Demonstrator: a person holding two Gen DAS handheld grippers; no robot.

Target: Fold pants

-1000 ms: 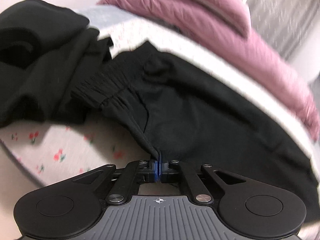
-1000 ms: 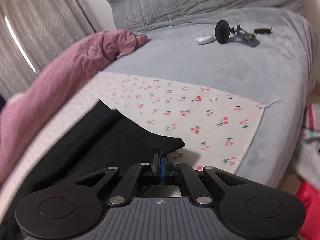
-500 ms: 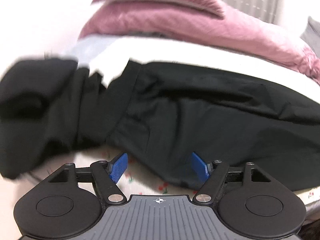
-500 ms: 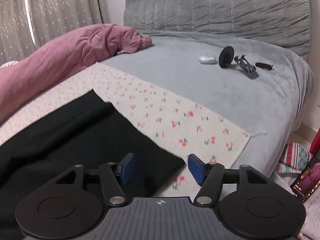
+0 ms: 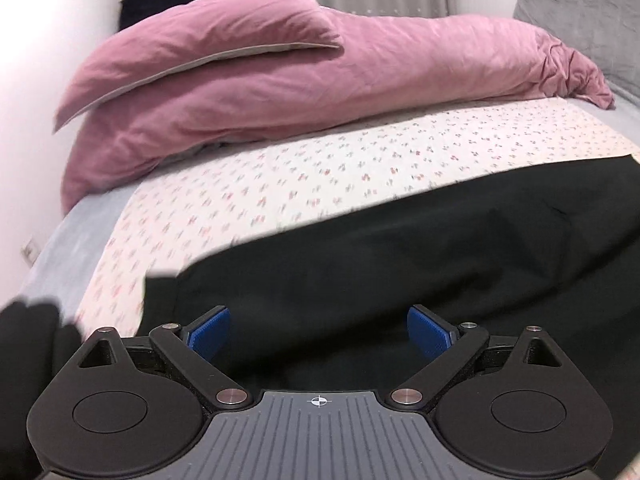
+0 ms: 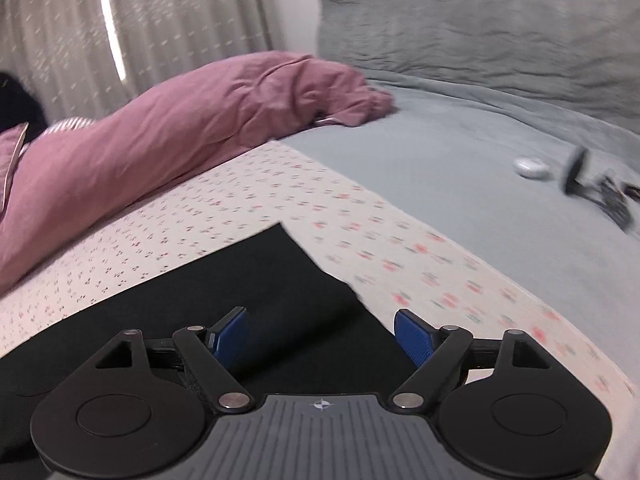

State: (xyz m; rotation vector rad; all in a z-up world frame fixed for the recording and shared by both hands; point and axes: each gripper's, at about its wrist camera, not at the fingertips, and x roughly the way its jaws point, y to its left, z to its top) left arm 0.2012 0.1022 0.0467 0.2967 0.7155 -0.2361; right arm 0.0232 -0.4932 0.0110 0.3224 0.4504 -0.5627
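Soft even indoor light, fisheye warp at edges, motion blur esp. right view.

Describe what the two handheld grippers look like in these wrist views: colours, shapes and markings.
The left gripper and the right gripper match. Each has a grey ribbed body marked with a small white crosshair, two black rounded plates with circular recesses, black link arms on silver pins, and blue ribbed fingers. No cables, hands or sleeves show.
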